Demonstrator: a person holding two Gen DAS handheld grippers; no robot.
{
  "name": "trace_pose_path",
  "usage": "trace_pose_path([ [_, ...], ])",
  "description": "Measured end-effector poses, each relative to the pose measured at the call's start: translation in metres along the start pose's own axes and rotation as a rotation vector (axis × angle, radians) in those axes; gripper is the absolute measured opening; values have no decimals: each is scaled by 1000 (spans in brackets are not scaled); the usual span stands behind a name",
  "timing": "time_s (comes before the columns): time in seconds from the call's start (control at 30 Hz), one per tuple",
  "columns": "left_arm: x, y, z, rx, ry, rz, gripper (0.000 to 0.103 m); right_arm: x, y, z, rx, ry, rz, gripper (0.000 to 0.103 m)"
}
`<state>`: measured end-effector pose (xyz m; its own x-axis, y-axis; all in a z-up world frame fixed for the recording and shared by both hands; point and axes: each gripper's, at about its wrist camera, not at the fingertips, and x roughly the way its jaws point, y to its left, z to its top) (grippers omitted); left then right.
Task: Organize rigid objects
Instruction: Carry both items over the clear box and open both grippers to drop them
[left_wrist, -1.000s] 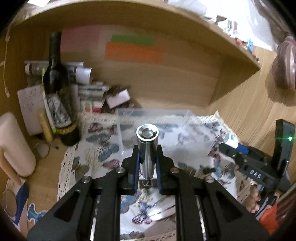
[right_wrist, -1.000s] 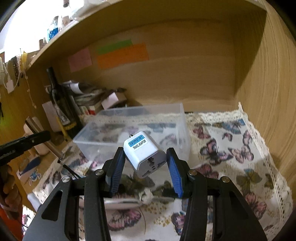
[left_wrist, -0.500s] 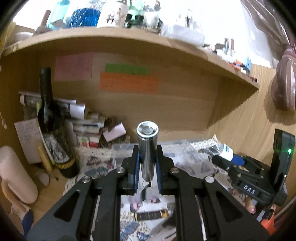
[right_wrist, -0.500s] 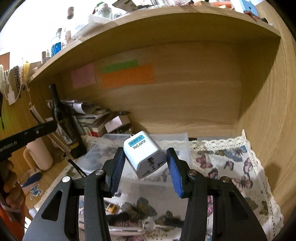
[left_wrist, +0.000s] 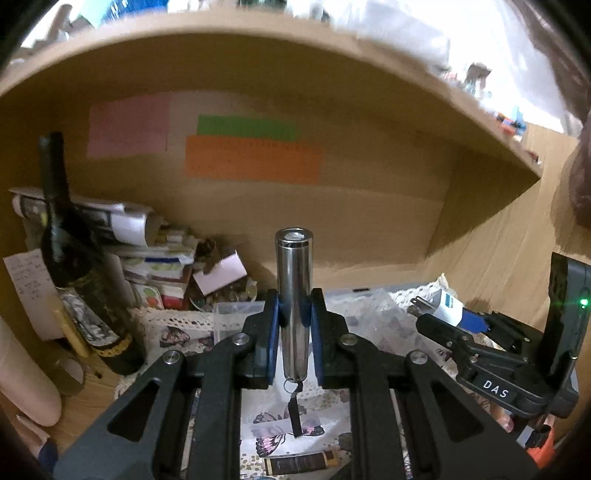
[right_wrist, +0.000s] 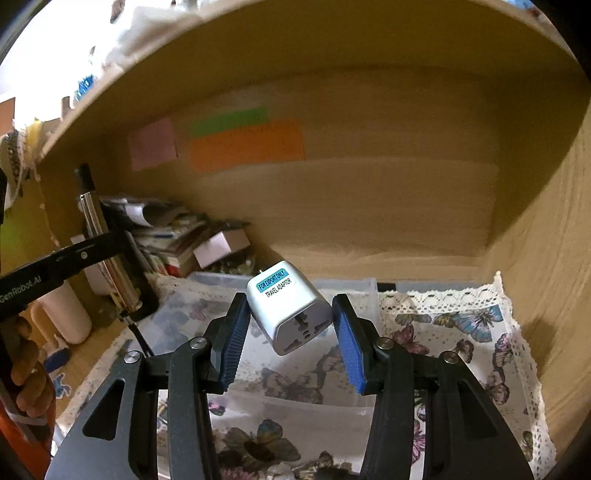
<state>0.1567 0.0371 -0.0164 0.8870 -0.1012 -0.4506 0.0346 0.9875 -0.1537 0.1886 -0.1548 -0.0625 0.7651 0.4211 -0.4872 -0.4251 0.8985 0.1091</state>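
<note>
We cannot see the floor of the clear plastic bin; only its rim and far wall show past the fingers, and we cannot make out any contents. The top edge of the left wrist view is blurred, so the shelf items there are unreadable. The brown tube on the butterfly cloth is partly cut off by the gripper frame.

We count one metal flashlight, one travel adaptor, one bin, one wine bottle and three coloured paper notes on the back wall.

The left gripper is closed tight on the flashlight, which stands upright between the blue pads with its strap hanging below. The right gripper clamps the adaptor, tilted, above the bin; its fingers are spread about the adaptor's width.
</note>
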Motion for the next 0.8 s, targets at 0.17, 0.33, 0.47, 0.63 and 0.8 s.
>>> trace_pose_path([
  [0.17, 30, 3, -5, -5, 60, 4, 15, 26, -6, -8, 15, 72, 2, 43],
  [0.33, 60, 9, -17, -15, 151, -8, 15, 47, -9, -16, 16, 136, 7, 43],
  [0.47, 76, 8, -31, -16, 228, -21, 15, 59, -12, -23, 18, 188, 15, 43],
  [0.63, 90, 5, -45, -7, 297, -30, 15, 69, -11, -29, 1, 228, -3, 43],
  [0.8, 94, 7, -47, -26, 331, -45, 15, 69, -7, -29, -16, 236, -8, 44],
])
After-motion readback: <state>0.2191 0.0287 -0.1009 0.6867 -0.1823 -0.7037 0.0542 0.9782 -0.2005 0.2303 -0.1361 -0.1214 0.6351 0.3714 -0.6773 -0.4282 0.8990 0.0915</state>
